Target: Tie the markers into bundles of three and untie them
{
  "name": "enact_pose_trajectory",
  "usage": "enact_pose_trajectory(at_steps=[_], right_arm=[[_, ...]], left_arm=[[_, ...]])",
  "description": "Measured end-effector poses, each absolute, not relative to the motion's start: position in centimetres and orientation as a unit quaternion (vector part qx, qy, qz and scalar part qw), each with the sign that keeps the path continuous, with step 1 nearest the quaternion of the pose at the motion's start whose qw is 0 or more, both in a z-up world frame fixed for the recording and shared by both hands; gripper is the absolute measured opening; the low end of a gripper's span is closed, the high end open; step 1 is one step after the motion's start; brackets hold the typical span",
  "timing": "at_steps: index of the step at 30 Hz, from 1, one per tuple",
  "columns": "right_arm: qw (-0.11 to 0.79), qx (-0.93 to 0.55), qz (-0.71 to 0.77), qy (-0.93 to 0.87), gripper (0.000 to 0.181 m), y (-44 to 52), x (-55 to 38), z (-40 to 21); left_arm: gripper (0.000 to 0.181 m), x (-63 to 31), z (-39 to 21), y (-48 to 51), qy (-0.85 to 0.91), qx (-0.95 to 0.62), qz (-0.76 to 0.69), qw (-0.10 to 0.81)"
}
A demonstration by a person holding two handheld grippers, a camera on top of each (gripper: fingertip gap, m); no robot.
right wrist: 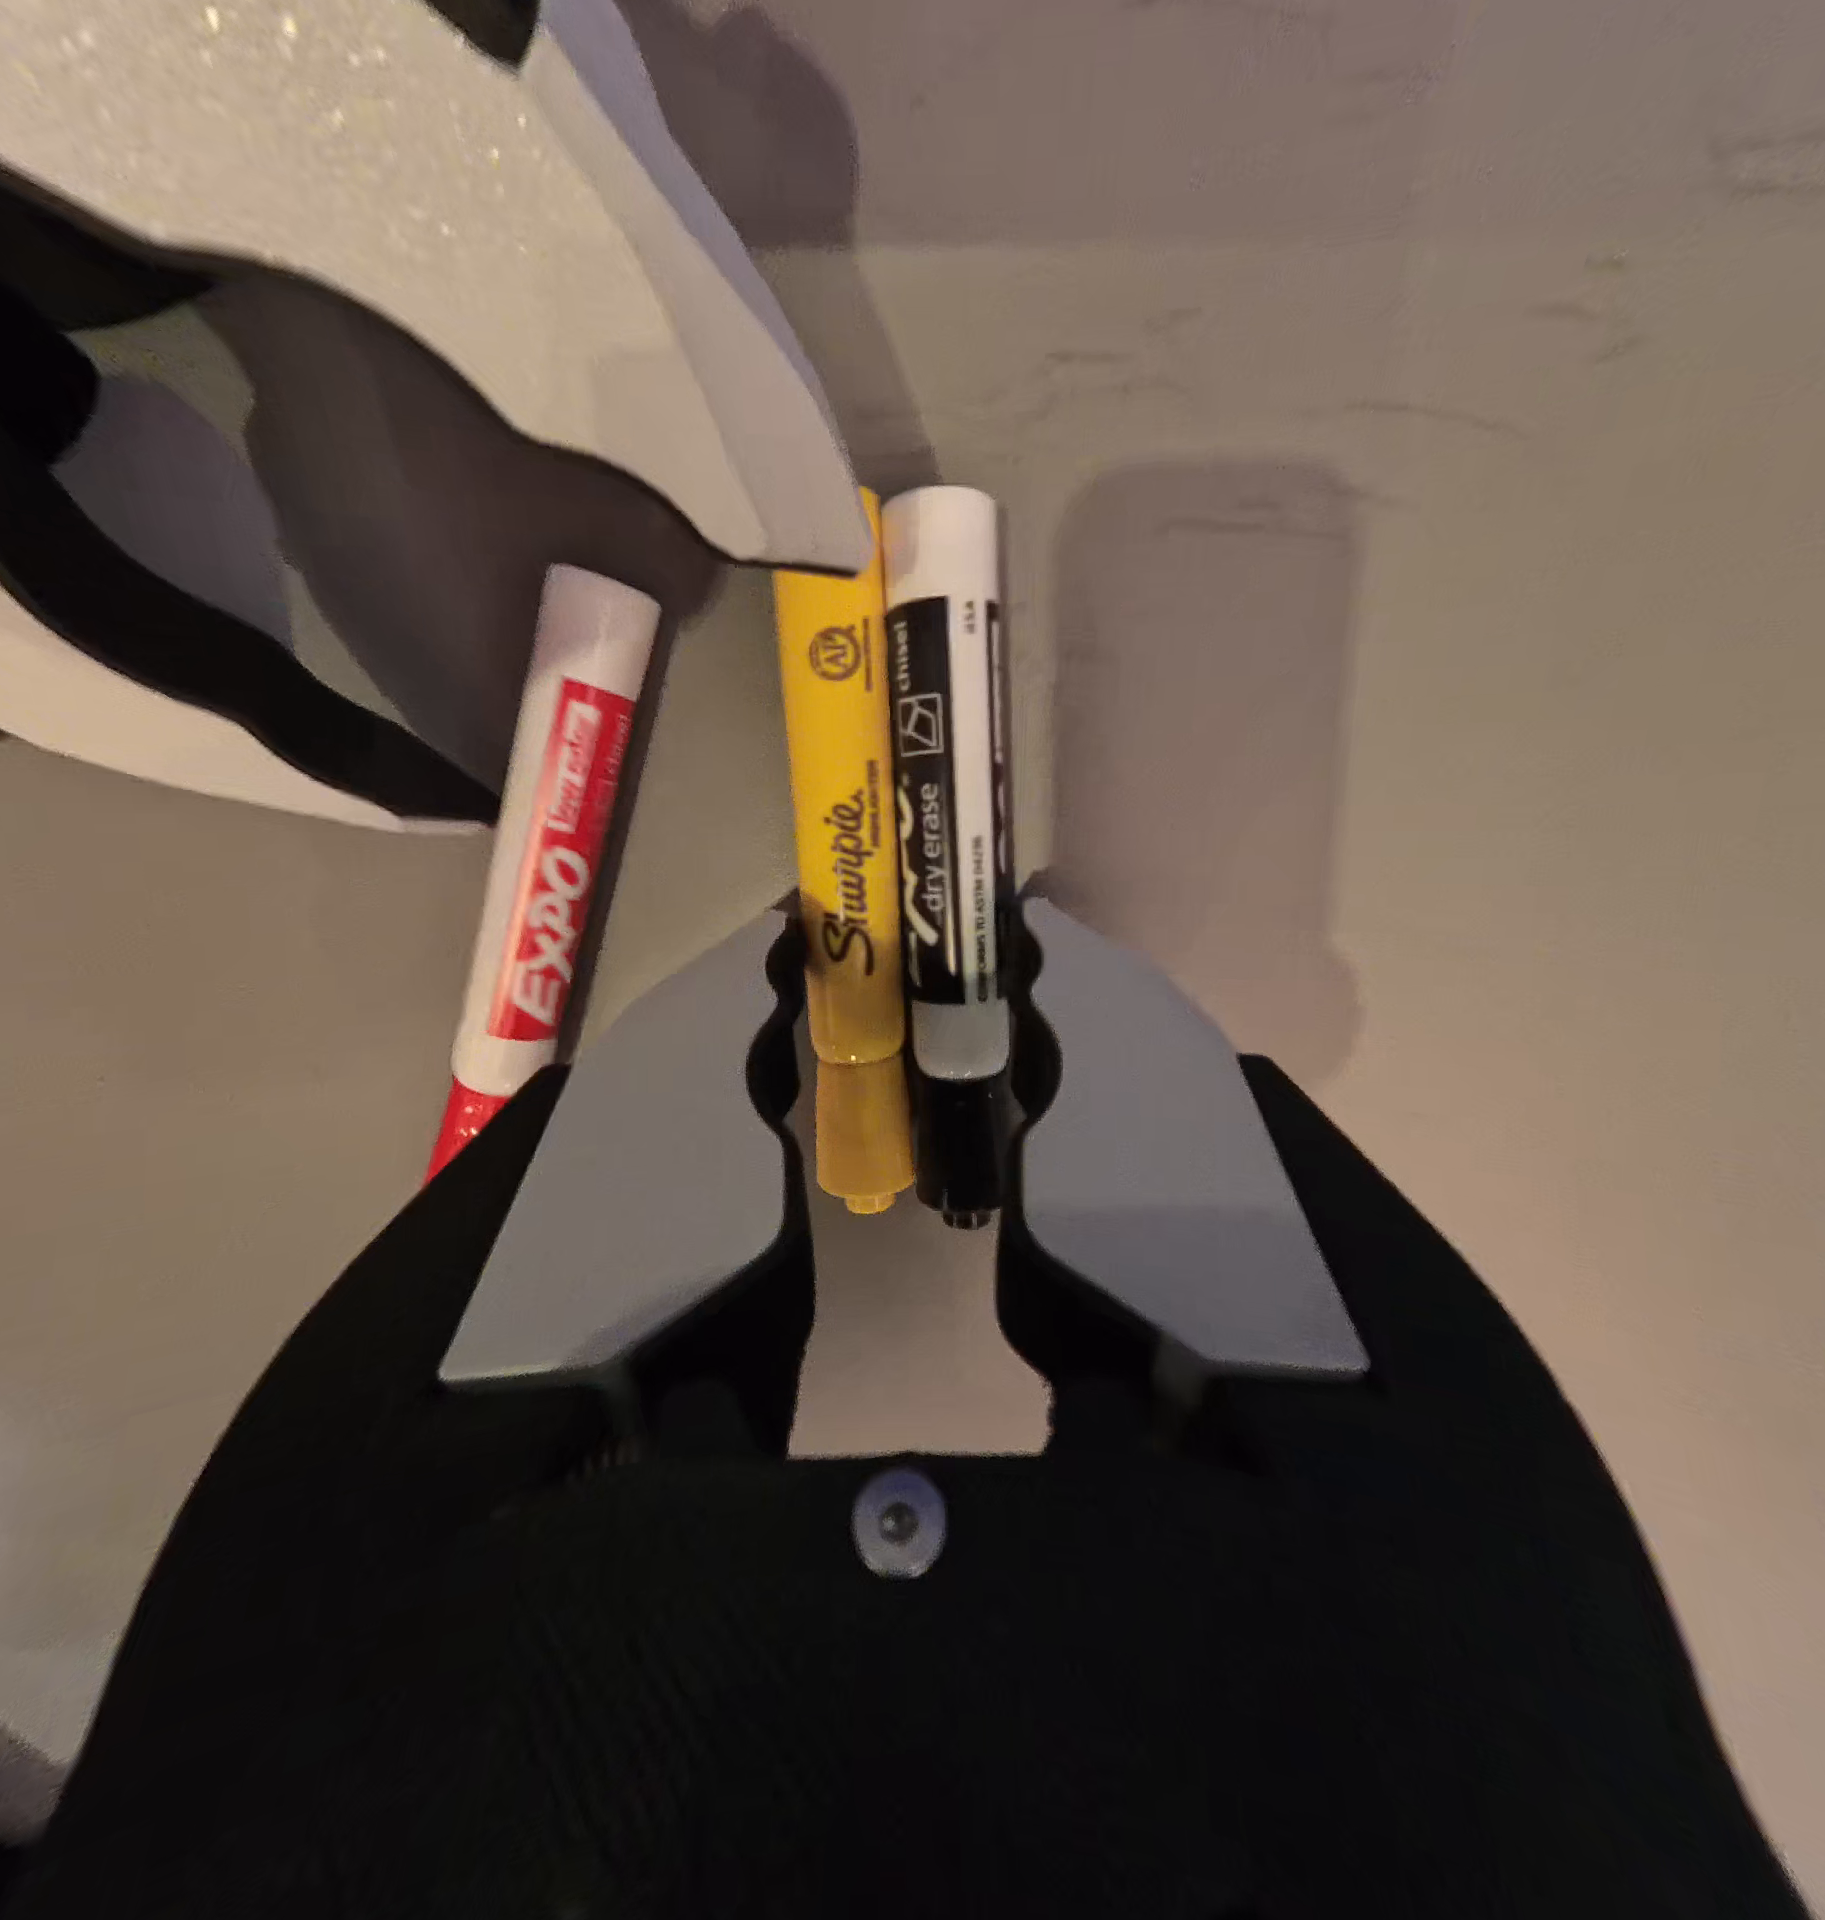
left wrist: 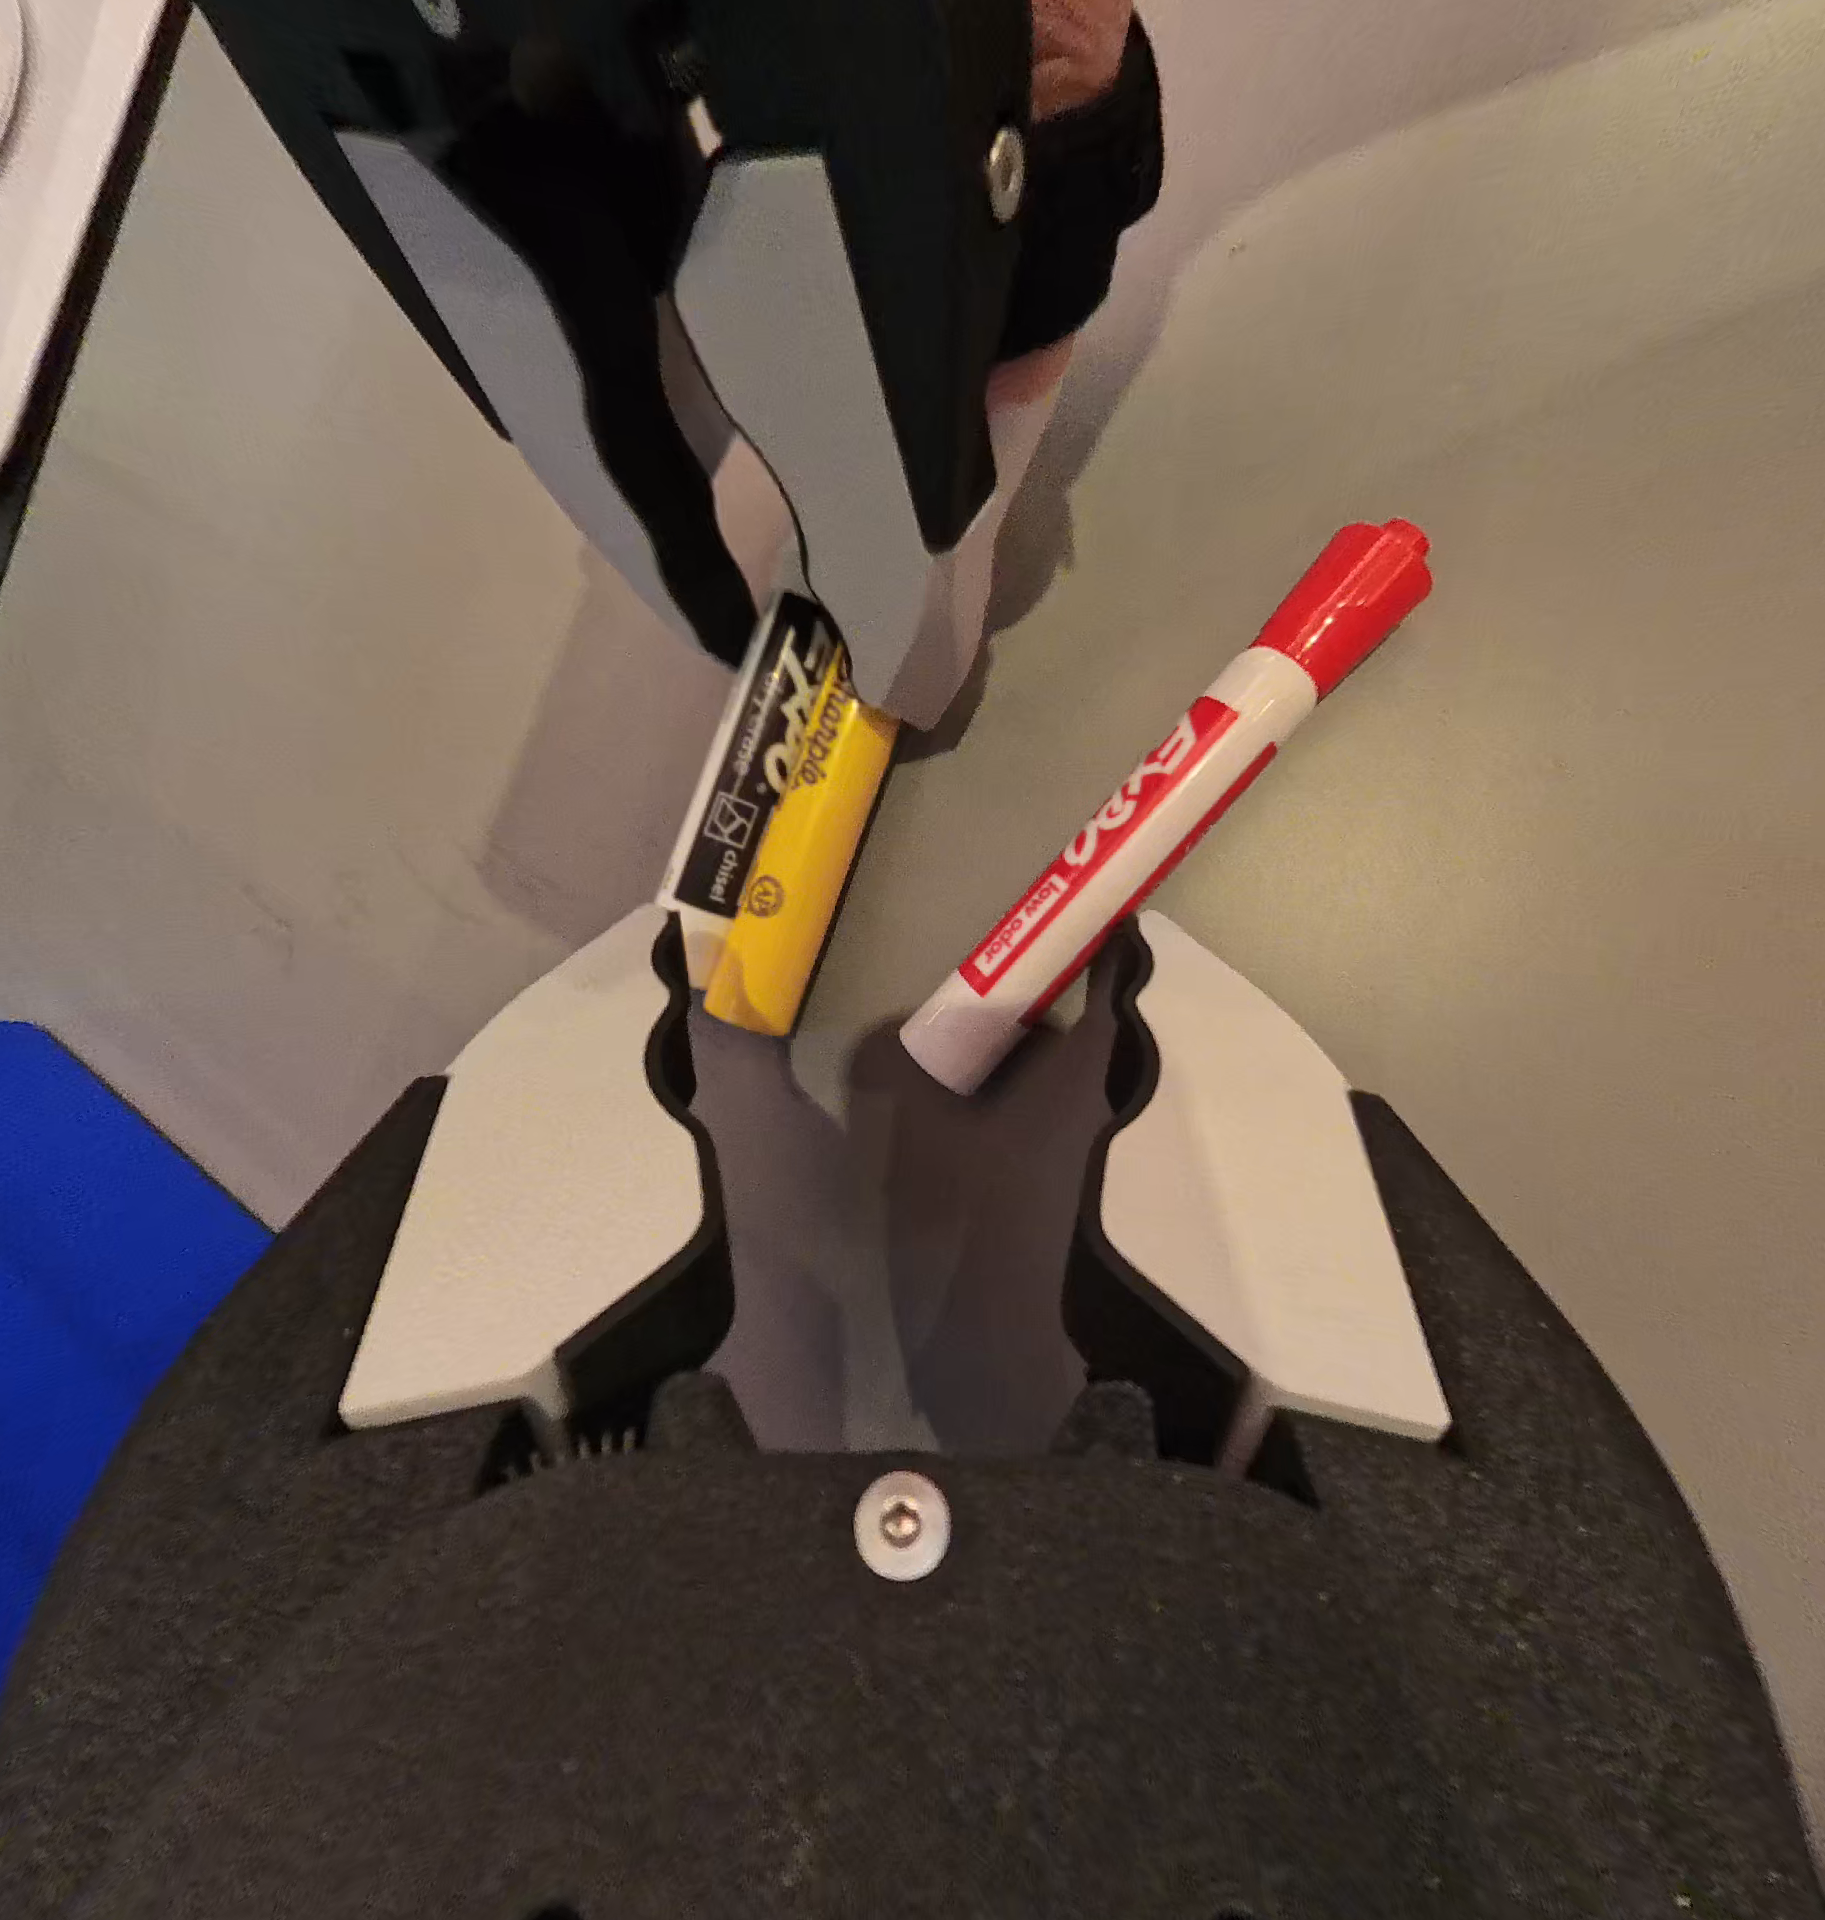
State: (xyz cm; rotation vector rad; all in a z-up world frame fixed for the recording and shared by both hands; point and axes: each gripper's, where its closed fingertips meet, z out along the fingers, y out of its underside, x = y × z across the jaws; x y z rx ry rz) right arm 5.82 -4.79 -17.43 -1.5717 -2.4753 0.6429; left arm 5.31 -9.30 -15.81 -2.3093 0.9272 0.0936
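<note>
My right gripper [right wrist: 908, 925] is shut on a yellow marker [right wrist: 840, 748] and a black-and-white marker [right wrist: 944, 727], held side by side with their caps toward the camera. A red-and-white marker [right wrist: 565, 831] lies loose on the grey table [right wrist: 1510, 727] to their left. In the left wrist view my left gripper [left wrist: 897, 935] is open wide. The far ends of the yellow marker [left wrist: 804, 883] and the black marker [left wrist: 726, 821] sit by its left fingertip, and the end of the red marker [left wrist: 1147, 810] by its right fingertip. The right gripper [left wrist: 814, 675] reaches in from above.
A blue object [left wrist: 56, 1299] lies at the left edge of the table [left wrist: 1510, 987]. A white object [left wrist: 25, 260] sits at the top left. A person's hand [left wrist: 1064, 62] holds the right gripper. The open left gripper [right wrist: 643, 681] fills the upper left of the right wrist view. The left gripper's tips are roughly 6 cm from the right gripper's.
</note>
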Motion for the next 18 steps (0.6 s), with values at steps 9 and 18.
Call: enact_pose_trajectory(at_steps=[9,18], right_arm=[[-0.083,-0.564,0.299,-0.765,0.032,-5.3,6.2,-16.7],[-0.189,-0.553,0.324,-0.744,0.023,-6.7,7.1,-16.8]], left_arm=[[0.075,4.6,-16.1,-7.1,0.318,-0.887,0.064,0.329],[0.072,5.4,-16.8,-6.6,0.308,-0.893,0.033,0.326]])
